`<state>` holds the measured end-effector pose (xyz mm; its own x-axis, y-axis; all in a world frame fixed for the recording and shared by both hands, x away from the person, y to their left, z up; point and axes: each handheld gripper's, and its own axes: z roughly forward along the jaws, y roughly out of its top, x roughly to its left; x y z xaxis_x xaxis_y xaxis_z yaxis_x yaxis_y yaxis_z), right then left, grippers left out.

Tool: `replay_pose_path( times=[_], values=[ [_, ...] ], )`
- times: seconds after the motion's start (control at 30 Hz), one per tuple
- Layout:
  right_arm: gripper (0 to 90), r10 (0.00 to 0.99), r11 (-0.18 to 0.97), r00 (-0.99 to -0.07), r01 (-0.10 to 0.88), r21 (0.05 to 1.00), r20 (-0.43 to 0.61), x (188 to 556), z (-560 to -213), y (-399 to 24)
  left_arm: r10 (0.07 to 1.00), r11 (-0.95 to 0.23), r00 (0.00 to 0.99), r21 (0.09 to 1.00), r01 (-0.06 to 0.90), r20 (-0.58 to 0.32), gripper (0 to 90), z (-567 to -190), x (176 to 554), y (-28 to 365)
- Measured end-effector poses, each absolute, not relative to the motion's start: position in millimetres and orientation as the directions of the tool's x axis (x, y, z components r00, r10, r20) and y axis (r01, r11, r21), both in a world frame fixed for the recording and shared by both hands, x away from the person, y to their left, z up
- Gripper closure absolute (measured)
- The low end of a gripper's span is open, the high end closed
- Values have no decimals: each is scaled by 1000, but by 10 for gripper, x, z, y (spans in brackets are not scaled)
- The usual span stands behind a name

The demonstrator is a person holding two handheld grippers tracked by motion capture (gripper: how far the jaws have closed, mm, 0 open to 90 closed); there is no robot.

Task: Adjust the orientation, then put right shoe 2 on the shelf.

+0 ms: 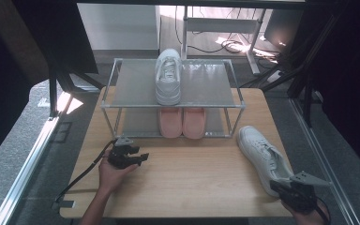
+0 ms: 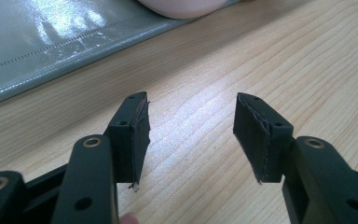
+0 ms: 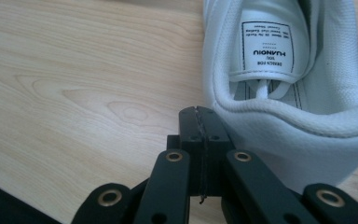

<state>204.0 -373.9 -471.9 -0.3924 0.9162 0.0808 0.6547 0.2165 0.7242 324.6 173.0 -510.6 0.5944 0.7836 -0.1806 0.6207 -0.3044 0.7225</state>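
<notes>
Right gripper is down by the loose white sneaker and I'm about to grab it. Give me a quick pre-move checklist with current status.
1. Right gripper open for the grasp: not ok, jaws shut.
2. Right gripper aligned with the loose white sneaker: not ok, it sits beside the heel, not around it.
3. Free spot on the rack's top shelf beside the shelved white sneaker: ok.
4. Left gripper open, empty, out of the way: ok.
5. Pink slippers tucked on the lower shelf: ok.
</notes>
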Motion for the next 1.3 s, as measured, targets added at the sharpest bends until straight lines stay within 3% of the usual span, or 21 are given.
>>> replay_pose_path(
  times=[0.5, 0.77, 0.97, 1.3],
  values=[
    [900, 941, 148, -323, 660, 737, 100, 2150, -4729, -4004, 779, -316, 602, 719, 619, -175, 466, -5123, 3256, 1719],
    [892, 925, 168, -367, 621, 765, 94, 2151, -4654, -3924, 780, -316, 601, 720, 618, -175, 466, -5121, 3256, 1722],
    [820, 909, 185, -410, 565, 804, 78, 2231, -4415, -3895, 779, -315, 602, 722, 616, -175, 466, -5108, 3248, 1715],
    [662, 884, 225, -463, 549, 805, 69, 2721, -4207, -4057, 782, -312, 597, 716, 624, -179, 465, -5134, 3262, 1709]
  ],
)
